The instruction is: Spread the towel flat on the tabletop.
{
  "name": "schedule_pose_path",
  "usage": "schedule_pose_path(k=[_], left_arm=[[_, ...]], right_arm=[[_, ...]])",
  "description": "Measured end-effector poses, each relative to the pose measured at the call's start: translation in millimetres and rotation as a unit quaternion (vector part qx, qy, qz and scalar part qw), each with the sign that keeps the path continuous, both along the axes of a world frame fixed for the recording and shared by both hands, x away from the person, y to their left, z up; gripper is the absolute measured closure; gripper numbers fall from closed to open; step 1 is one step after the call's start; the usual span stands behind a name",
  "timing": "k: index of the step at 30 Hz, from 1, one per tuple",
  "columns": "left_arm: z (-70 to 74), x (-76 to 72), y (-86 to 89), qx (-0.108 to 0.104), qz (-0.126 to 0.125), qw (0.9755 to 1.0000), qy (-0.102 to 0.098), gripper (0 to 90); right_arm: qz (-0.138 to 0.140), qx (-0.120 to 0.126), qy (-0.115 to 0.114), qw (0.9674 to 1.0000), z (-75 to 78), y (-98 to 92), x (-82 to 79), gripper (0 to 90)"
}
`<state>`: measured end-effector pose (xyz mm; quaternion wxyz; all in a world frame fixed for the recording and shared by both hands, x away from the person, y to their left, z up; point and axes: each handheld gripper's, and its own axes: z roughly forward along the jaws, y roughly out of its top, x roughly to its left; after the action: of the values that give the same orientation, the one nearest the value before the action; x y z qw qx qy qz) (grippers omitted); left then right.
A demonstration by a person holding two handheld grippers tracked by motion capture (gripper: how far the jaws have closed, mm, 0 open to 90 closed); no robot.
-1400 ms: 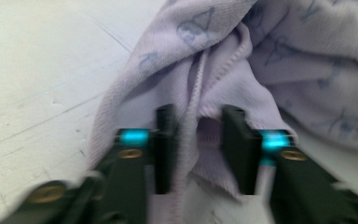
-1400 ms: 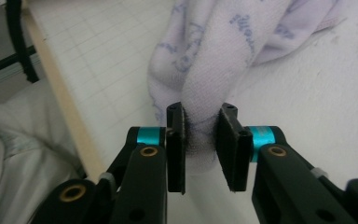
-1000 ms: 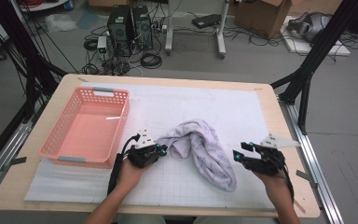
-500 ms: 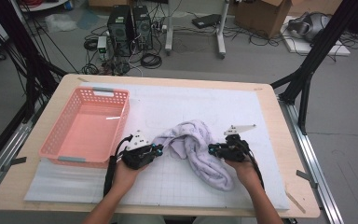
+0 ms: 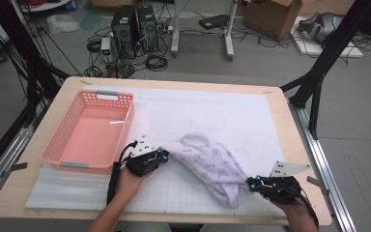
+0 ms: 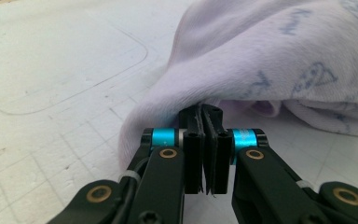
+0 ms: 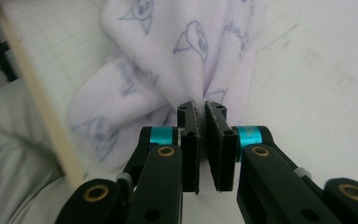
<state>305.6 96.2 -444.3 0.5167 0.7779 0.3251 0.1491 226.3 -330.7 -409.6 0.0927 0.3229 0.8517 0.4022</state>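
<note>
My right gripper (image 5: 251,184) pinches the near end of the lilac printed cloth (image 5: 207,162) at the table's front edge (image 7: 37,100) | my left gripper (image 5: 163,154), jaws just eased yet nearly closed, nips its left edge | pink basket (image 5: 89,133) beyond, seen from above.

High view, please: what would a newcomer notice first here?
A pale lilac cloth with printed cat faces lies stretched across the white mat, pinched at its ends by the left gripper and right gripper. An empty pink plastic basket sits at the table's left.
</note>
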Motion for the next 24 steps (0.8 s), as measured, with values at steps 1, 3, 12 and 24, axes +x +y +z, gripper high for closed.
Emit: schedule_pose_path(k=[1, 3, 12, 24], left_arm=[[0.0, 0.9, 0.7, -0.009, 0.002, 1.0000, 0.001, 63.8], [1.5, 1.8, 2.8, -0.031, 0.015, 0.9994, 0.000, 47.2], [1.1, 4.7, 4.9, -0.045, 0.031, 0.9985, 0.008, 40.2], [-0.1, 5.8, 5.1, -0.039, 0.031, 0.9987, 0.013, 40.5]], right_arm=[[0.006, 0.003, 0.003, 1.0000, 1.2, -0.2, -1.2, 80.4], [0.001, 0.018, -0.002, 0.9998, 5.7, 1.0, 0.4, 64.2], [-0.061, 0.043, -0.051, 0.9959, 28.8, 32.8, 78.1, 44.6], [0.025, -0.013, -0.007, 0.9996, 12.2, 77.9, 97.3, 86.0]])
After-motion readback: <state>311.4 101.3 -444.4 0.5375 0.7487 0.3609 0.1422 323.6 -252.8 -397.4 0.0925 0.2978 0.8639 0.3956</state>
